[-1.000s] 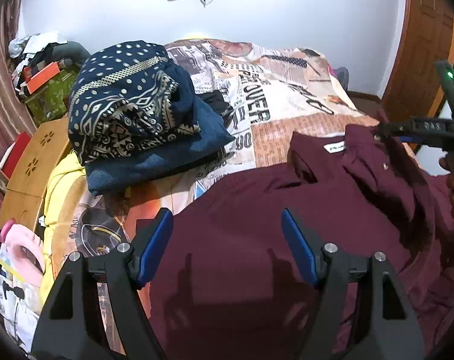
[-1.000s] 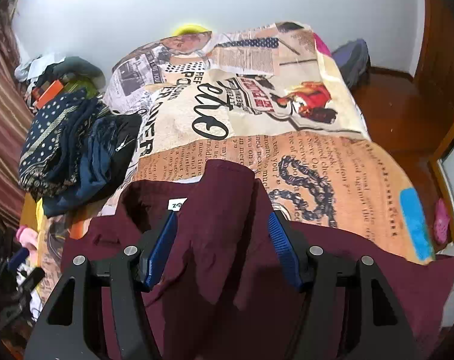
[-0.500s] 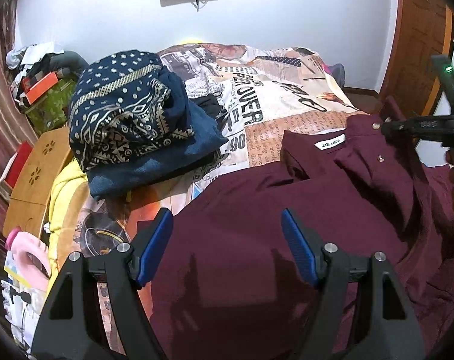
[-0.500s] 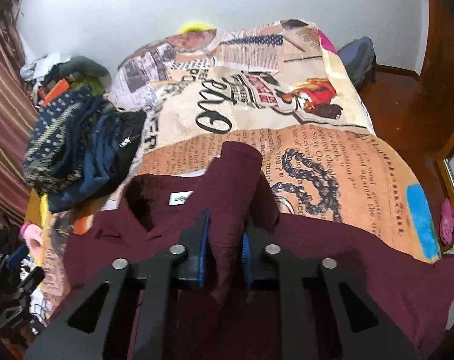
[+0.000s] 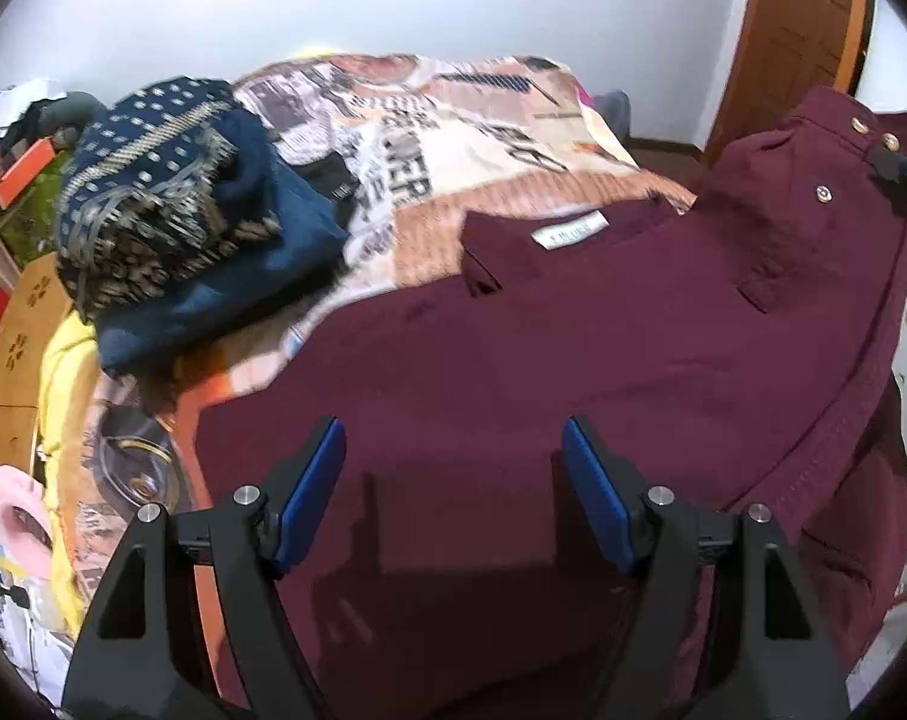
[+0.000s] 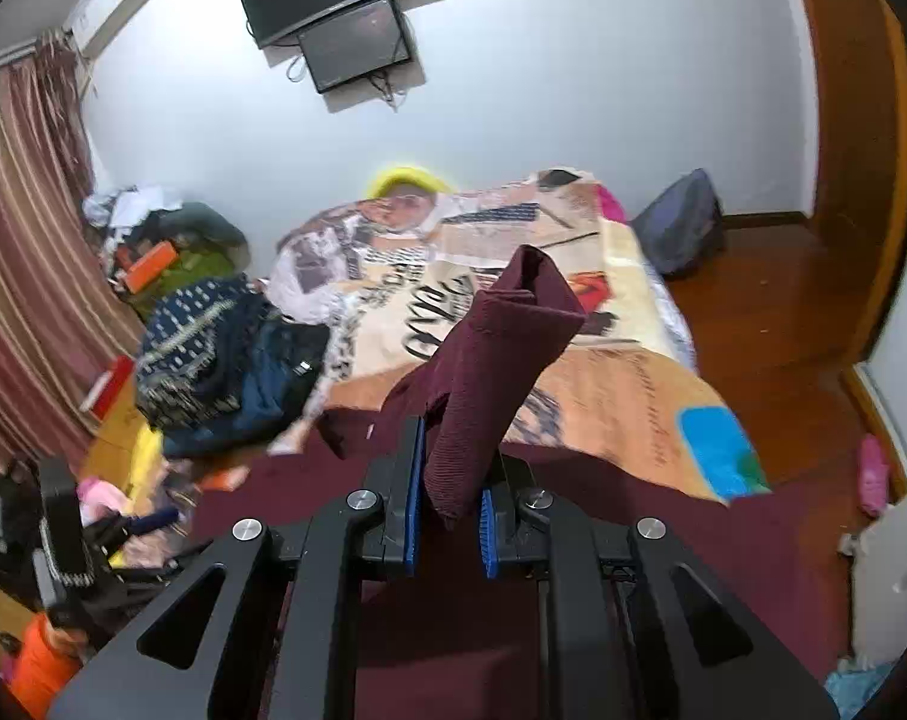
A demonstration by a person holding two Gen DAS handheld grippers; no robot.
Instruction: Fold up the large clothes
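A second ago the right hand-held gripper (image 6: 447, 516) stood spread around a fold of the dark maroon button-up shirt (image 5: 513, 372); now its blue pads are pinched tight on that fold and it has lifted, so the cloth rises in a peak above the bed and the shirt's buttoned right side hangs raised in the left wrist view. The left hand-held gripper (image 5: 453, 486) has stayed spread wide with nothing between its pads, hovering over the shirt's flat lower part. The shirt lies across the near end of the bed with the newspaper-print cover (image 5: 453, 138). At the left sits a heap of navy patterned and blue folded clothes (image 5: 177, 210), near the shirt's collar but apart from it. On the wall hang two dark flat screens (image 6: 339, 12), and at the right stands a brown wooden door (image 5: 801, 30).
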